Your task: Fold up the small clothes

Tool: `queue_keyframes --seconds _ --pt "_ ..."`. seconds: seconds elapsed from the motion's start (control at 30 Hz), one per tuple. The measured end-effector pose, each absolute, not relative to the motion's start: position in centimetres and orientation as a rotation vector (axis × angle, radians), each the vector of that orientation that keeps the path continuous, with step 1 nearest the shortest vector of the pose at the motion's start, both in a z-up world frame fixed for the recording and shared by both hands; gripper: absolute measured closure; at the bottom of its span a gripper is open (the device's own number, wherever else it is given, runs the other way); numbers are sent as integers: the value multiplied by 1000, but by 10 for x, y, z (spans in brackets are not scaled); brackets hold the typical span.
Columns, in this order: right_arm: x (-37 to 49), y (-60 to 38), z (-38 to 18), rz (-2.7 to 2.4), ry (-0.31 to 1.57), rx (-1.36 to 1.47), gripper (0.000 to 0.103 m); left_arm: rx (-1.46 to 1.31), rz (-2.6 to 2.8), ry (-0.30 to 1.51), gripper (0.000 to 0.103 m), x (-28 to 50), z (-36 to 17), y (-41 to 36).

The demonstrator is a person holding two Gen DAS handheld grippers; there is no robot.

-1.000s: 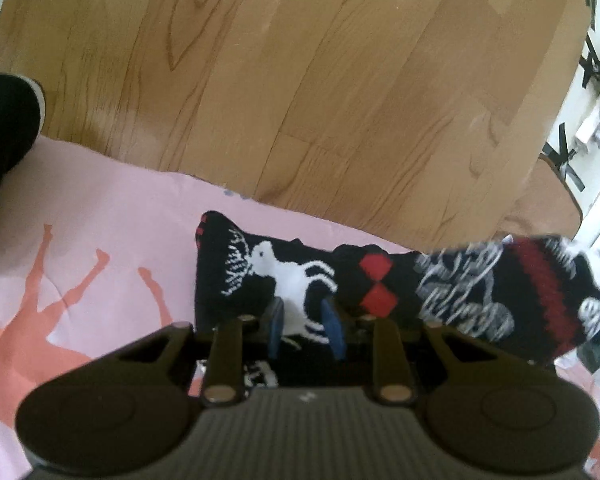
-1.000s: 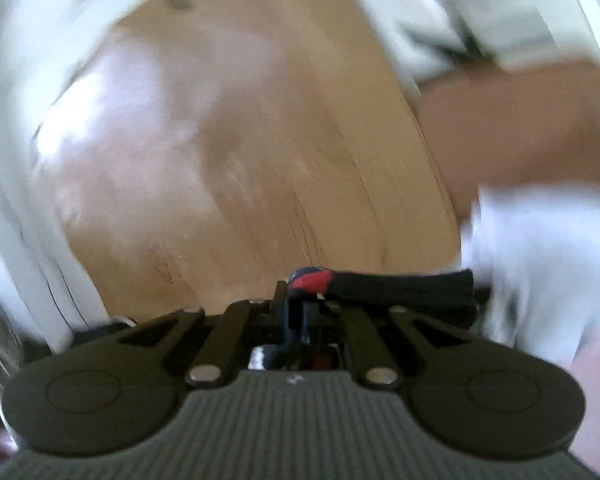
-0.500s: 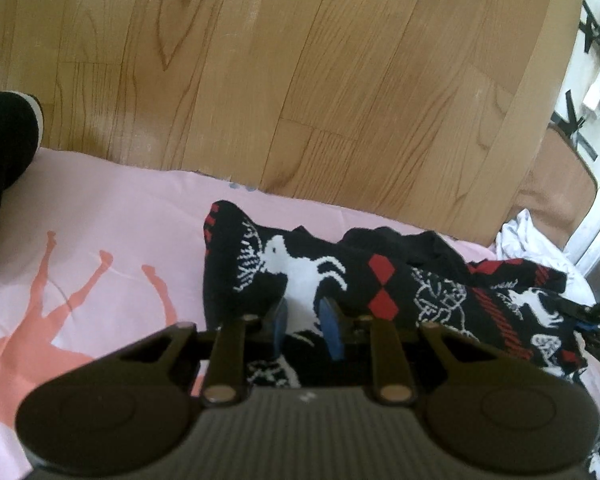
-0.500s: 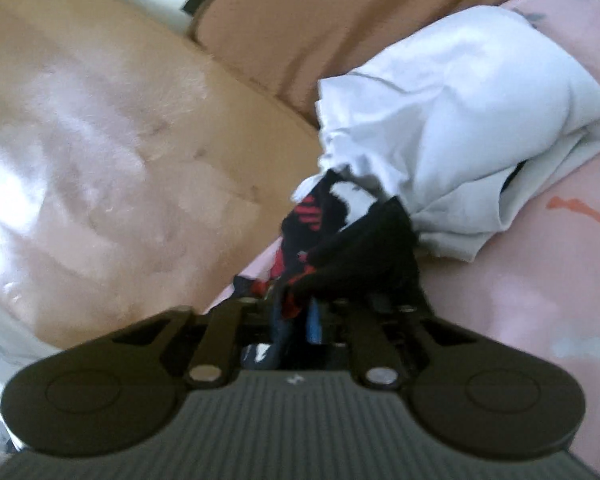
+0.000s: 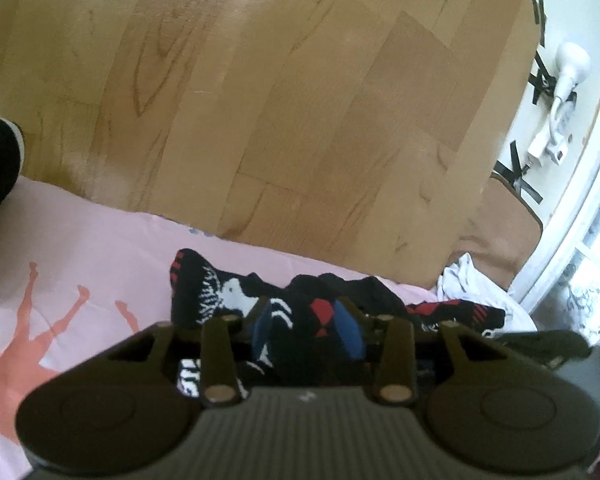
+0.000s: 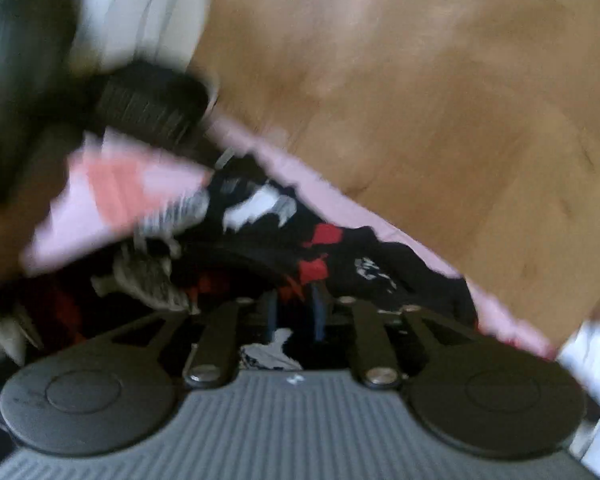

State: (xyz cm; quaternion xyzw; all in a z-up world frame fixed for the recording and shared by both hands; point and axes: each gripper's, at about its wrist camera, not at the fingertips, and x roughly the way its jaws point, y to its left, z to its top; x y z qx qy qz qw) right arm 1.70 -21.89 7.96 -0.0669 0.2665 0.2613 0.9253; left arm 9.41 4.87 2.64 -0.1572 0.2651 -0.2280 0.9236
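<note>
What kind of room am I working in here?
Probably a home, on a bed or mat: a pink sheet with printed figures, a wood-look floor beyond it, patterned socks and a white garment lying loose.

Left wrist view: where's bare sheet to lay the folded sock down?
Free: pink sheet left of the patterned sock, up to the wood floor edge. Crowded: right side, where the sock runs into the white garment, right gripper close by.
</note>
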Motion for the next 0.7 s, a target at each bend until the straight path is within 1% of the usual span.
queue_keyframes --seconds 0.1,0.13,0.2,0.27,0.3,0.33,0.37,0.4,0.47,0.57,0.63,0.7 --pt "20 -267 99 455 524 107 73 -310 -486 551 67 91 26 43" --pt "21 -277 102 432 516 153 77 -300 -495 545 67 89 26 40" --pt "24 -286 99 413 517 193 79 -248 -504 526 68 83 28 32" --pt "39 -283 78 412 593 200 78 -164 -512 531 68 79 25 21" --pt "51 -278 56 400 694 180 78 -100 -488 563 68 81 20 13" --pt "51 -279 33 392 702 176 80 -44 -452 615 68 87 13 5" --pt "54 -275 24 392 669 176 79 -25 -434 696 70 96 5 1" --pt "59 -269 22 384 671 168 79 -72 -444 687 69 98 7 8" --pt "64 -260 20 360 671 180 76 -126 -450 705 72 103 4 18" --pt "51 -253 17 344 603 183 74 -140 -453 705 72 103 4 20" --pt "42 -248 9 352 583 204 73 -108 -445 696 71 99 5 15" --pt "44 -247 -4 337 582 231 69 -92 -446 693 68 98 5 13"
